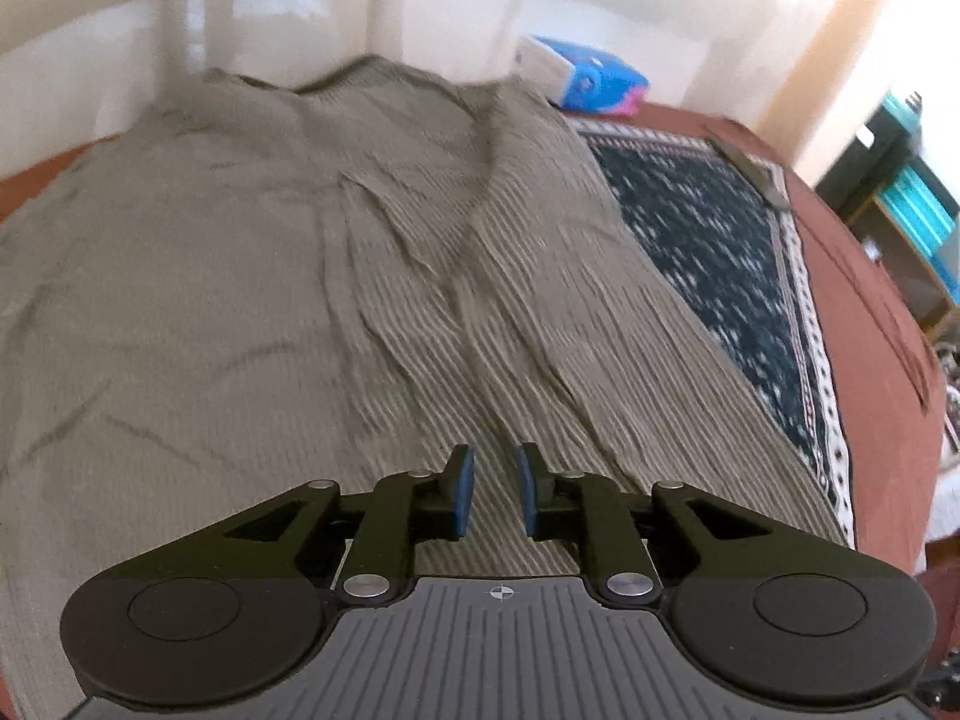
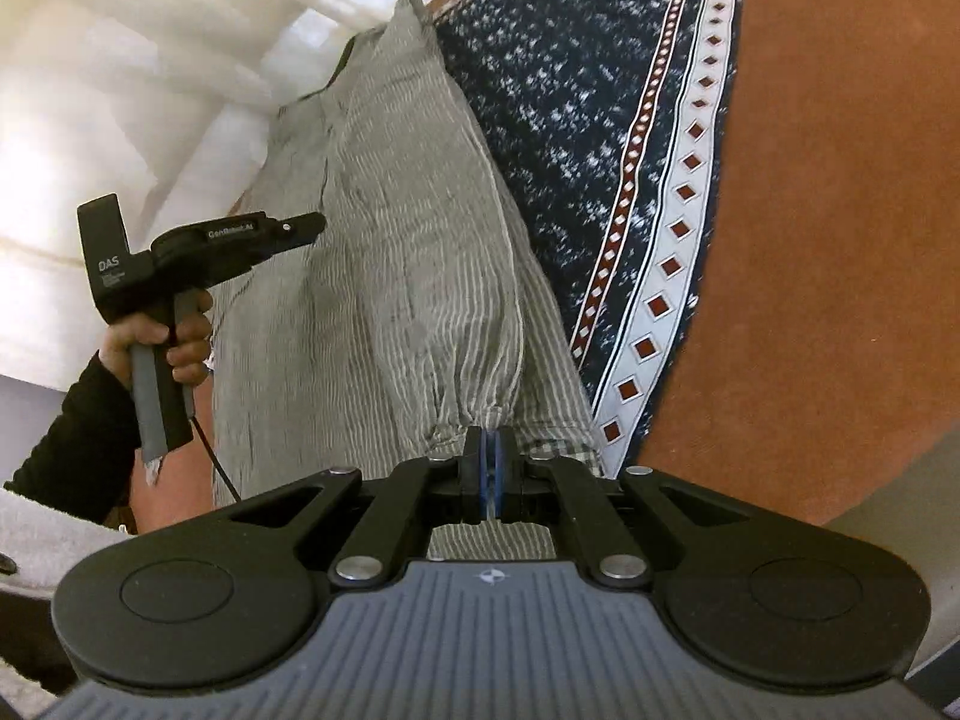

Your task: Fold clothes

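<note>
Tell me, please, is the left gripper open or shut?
Open: the left gripper shows a clear gap between its blue pads, with nothing clamped.

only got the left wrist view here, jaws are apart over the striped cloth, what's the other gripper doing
Observer: The right gripper is shut on a bunched edge of the grey striped garment.
Operator: is my gripper touching the cloth
Observer: From the right wrist view the left gripper shows side-on above the garment's far side; contact cannot be told.
Operator: what's under the garment on that side
Observer: A dark patterned mat with a diamond border lies beside the garment on the rust-brown surface.
</note>
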`<state>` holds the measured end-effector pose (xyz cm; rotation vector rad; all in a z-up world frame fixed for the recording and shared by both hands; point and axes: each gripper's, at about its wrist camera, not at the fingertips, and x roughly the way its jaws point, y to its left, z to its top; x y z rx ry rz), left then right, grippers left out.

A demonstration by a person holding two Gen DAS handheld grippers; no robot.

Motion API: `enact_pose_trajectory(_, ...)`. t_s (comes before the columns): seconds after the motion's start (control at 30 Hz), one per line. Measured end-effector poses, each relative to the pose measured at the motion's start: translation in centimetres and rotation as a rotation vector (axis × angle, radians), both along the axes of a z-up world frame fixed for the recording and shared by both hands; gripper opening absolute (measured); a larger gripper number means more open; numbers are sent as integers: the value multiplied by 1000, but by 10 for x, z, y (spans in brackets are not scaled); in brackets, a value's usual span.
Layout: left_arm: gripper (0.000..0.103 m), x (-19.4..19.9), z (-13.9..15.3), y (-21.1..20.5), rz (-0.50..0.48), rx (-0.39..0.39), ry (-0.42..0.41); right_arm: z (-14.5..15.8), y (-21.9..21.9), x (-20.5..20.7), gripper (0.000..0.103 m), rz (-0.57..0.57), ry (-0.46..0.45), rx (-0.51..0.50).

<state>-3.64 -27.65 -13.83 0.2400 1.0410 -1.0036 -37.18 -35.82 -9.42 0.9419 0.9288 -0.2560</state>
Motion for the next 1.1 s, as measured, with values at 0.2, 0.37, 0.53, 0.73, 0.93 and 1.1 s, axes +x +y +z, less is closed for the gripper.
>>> enact_pose_trajectory(0.2, 48, 7, -4, -6, 106, -37, -11, 2, 2, 1, 3, 15, 7, -1)
enact_pose_trajectory(0.37, 51, 26, -2, -19, 154, -76, -9, 3, 2, 0, 3, 13, 11, -2)
enact_pose_trajectory(0.53, 54, 30, -4, -40, 163, -80, -39, 3, 6, 2, 3, 15, 15, -4)
enact_pose_trajectory(0.73, 4, 33, -6, -42, 178, -83, -25, 6, 9, 3, 3, 19, 11, -6)
enact_pose_trajectory(0.93, 3, 36, 1, -25, 207, -90, -42, 11, 12, 3, 3, 38, -44, 28)
enact_pose_trajectory(1.1, 20, 41, -10, -27, 205, -43, -24, -1, 13, 8, 3, 46, -3, 9)
